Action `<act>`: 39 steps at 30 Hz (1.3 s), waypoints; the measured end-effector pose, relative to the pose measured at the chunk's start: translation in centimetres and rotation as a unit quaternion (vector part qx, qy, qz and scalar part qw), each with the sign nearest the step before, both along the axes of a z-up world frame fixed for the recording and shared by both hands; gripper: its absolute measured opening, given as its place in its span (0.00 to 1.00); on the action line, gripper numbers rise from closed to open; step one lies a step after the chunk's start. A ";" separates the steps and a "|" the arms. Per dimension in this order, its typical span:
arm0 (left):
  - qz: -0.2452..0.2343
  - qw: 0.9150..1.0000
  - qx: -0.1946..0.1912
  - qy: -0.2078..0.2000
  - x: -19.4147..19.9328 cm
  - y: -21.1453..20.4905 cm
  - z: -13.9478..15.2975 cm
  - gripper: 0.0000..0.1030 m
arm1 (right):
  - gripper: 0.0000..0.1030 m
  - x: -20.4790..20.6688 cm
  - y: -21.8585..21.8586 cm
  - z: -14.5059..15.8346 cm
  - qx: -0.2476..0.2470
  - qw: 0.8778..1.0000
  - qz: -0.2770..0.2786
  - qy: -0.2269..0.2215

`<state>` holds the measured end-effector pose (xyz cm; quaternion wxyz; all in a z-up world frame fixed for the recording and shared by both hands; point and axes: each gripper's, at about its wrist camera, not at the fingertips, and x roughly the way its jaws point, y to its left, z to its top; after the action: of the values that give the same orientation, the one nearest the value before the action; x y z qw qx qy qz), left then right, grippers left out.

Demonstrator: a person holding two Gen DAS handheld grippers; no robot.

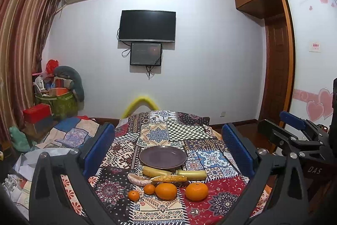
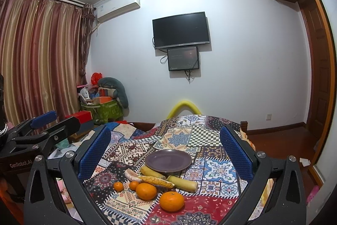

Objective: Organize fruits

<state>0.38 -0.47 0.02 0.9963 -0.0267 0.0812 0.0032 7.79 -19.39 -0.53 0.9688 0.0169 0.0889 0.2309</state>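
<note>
A dark purple plate (image 1: 162, 157) (image 2: 168, 160) sits on a patchwork cloth. In front of it lie two pale yellow-green stalk pieces (image 1: 191, 174) (image 2: 182, 183), a yellow-orange corn-like piece (image 1: 169, 178) (image 2: 157, 181) and a pinkish piece (image 1: 136, 179) (image 2: 130, 174). Nearer stand two large oranges (image 1: 196, 191) (image 2: 171, 201) and two small tangerines (image 1: 134, 195) (image 2: 118, 186). My left gripper (image 1: 167, 142) and right gripper (image 2: 165, 144) are both open and empty, held above and before the fruit.
The patchwork-covered table (image 1: 174, 130) ends at a far edge with a yellow foam arch (image 1: 140, 104) behind it. Boxes and bags (image 1: 56, 98) pile up at the left by the curtain. The right gripper's body (image 1: 299, 136) shows at the right of the left wrist view.
</note>
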 end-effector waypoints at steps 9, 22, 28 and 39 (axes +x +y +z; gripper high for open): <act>-0.002 1.000 0.000 -0.002 0.0 -0.1 0.1 1.00 | 1.00 0.0 -0.1 0.2 0.001 1.000 -0.002 -0.004; -0.003 1.000 -0.001 -0.004 -0.1 0.0 0.1 1.00 | 1.00 -0.1 0.0 0.2 0.001 1.000 -0.002 -0.005; -0.003 1.000 0.000 -0.003 -0.1 0.0 0.0 1.00 | 1.00 -0.1 0.1 0.2 0.001 1.000 -0.002 -0.004; -0.009 1.000 -0.002 0.011 0.8 0.0 -0.8 1.00 | 1.00 0.5 0.0 -0.5 -0.006 1.000 -0.006 0.003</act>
<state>1.17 -0.50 -0.74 0.9953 -0.0276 0.0926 -0.0059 8.28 -19.43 -1.01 0.9698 0.0125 0.0933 0.2248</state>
